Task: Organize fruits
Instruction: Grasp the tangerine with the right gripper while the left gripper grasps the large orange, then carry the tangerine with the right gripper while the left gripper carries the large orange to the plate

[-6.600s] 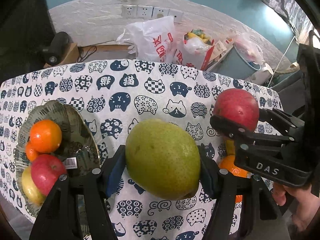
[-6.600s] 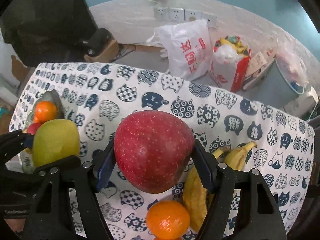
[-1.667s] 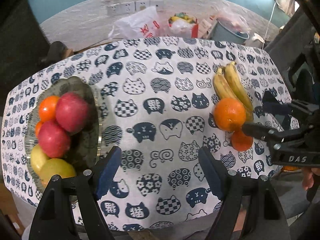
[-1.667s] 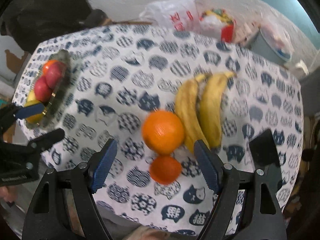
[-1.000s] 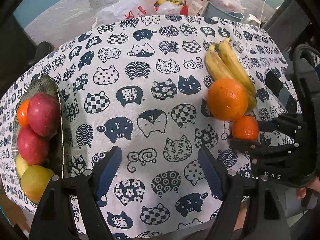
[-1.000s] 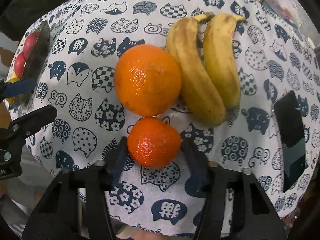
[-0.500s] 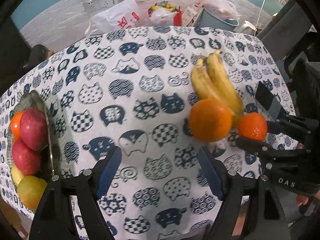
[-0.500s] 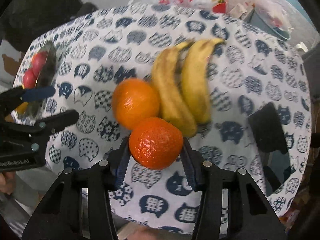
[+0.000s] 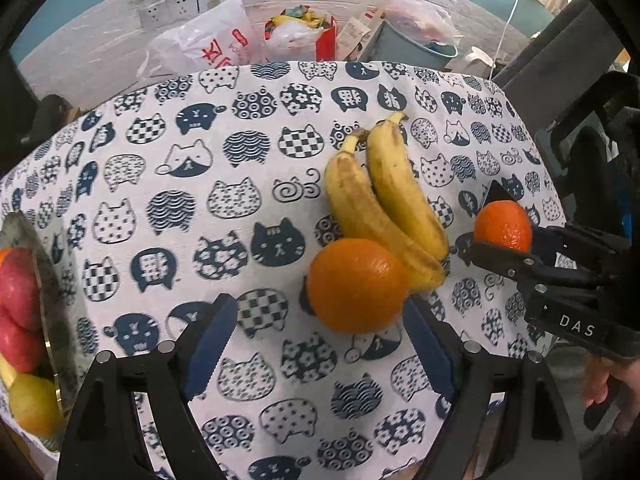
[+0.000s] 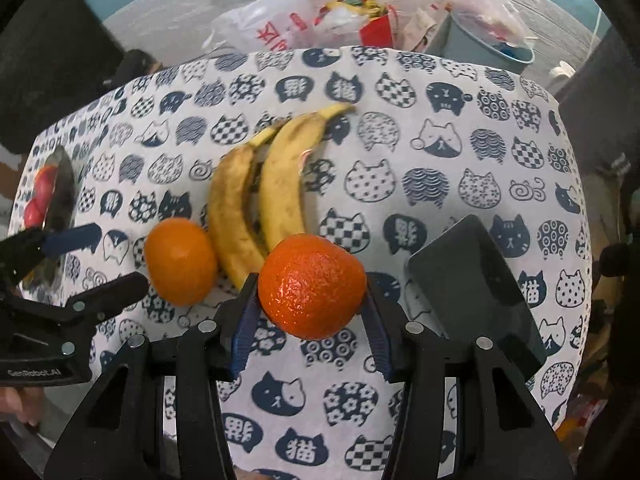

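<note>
**Mandarin lifted, left tongs lining up on the orange**

A second ago the small mandarin [image 10: 312,286] sat on the cloth just below the big orange [image 9: 356,285]. Now it's off the worktop [image 9: 256,184], pinched between the blue pads of the right tongs [image 10: 310,308], narrow gap, firm hold. Left tongs [image 9: 320,344] have slid over from bare cloth: the orange now sits between the fingers, near the right-hand pad, jaws opening wide and not pressing on it.

My read: one fruit ready to go to the plate [image 9: 56,320], the next pick set up. Plate is at the far left edge, already carrying red apples [image 9: 18,280] and a yellow-green fruit. Two bananas [image 9: 384,204] remain on the cloth, touching the orange.

Materials: mandarin glossy, pebbled, slightly flattened. Orange rounder, matte peel. Bananas curved, brown-flecked, joined at the stem. Cloth is cotton-like with a cat print. Pads are ridged blue rubber. A flat dark slab [image 10: 476,280], maybe a phone, lies right of the mandarin.
</note>
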Motion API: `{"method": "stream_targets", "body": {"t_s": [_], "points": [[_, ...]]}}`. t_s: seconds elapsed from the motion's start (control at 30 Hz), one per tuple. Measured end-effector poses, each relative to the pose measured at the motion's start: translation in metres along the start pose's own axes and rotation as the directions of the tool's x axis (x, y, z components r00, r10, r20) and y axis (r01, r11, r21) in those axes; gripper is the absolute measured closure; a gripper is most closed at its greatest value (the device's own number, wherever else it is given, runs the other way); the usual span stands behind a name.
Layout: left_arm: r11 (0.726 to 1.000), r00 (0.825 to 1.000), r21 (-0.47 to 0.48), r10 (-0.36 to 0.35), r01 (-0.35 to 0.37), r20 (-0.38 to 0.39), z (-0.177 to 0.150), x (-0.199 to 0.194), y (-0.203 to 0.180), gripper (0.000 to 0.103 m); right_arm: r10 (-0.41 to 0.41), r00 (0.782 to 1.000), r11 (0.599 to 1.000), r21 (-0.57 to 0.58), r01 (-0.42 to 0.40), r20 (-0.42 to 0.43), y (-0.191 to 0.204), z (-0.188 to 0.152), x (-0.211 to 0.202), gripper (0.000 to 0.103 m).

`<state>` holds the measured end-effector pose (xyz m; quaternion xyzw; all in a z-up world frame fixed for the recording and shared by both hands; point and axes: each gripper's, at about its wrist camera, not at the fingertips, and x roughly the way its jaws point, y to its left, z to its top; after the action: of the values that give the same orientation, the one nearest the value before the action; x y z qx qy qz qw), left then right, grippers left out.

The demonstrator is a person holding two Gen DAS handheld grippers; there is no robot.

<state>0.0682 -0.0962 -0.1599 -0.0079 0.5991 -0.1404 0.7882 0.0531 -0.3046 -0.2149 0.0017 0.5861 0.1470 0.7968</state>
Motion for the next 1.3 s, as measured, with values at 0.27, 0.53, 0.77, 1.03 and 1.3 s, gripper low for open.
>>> {"method": "stream_targets", "body": {"t_s": [0.27, 0.53, 0.77, 1.03, 1.3], "points": [[1.000, 0.999, -0.004, -0.030, 0.030, -0.025, 0.006, 0.019, -0.007, 0.017, 0.016, 1.000, 0.999, 0.031, -0.016, 0.006, -0.013, 0.005, 0.005, 0.055], [0.999, 0.999, 0.026, -0.036, 0.037, -0.032, 0.009, 0.037, -0.012, 0.017, 0.023, 1.000, 0.999, 0.035, -0.023, 0.005, -0.015, 0.007, 0.009, 0.055], [0.996, 0.996, 0.053, -0.066, 0.070, -0.062, 0.009, 0.046, -0.017, 0.035, 0.025, 1.000, 0.999, 0.040, -0.025, 0.000, -0.015, 0.010, 0.014, 0.055], [0.993, 0.999, 0.120, -0.004, 0.009, -0.040, 0.001, 0.040, -0.022, 0.036, 0.026, 1.000, 0.999, 0.019, -0.026, 0.013, -0.007, 0.014, 0.012, 0.055], [0.996, 1.000, 0.088, 0.016, -0.016, 0.003, -0.003, 0.015, -0.004, 0.036, 0.041, 0.997, 0.998, -0.042, -0.039, 0.064, 0.017, 0.022, -0.004, 0.055]]}}
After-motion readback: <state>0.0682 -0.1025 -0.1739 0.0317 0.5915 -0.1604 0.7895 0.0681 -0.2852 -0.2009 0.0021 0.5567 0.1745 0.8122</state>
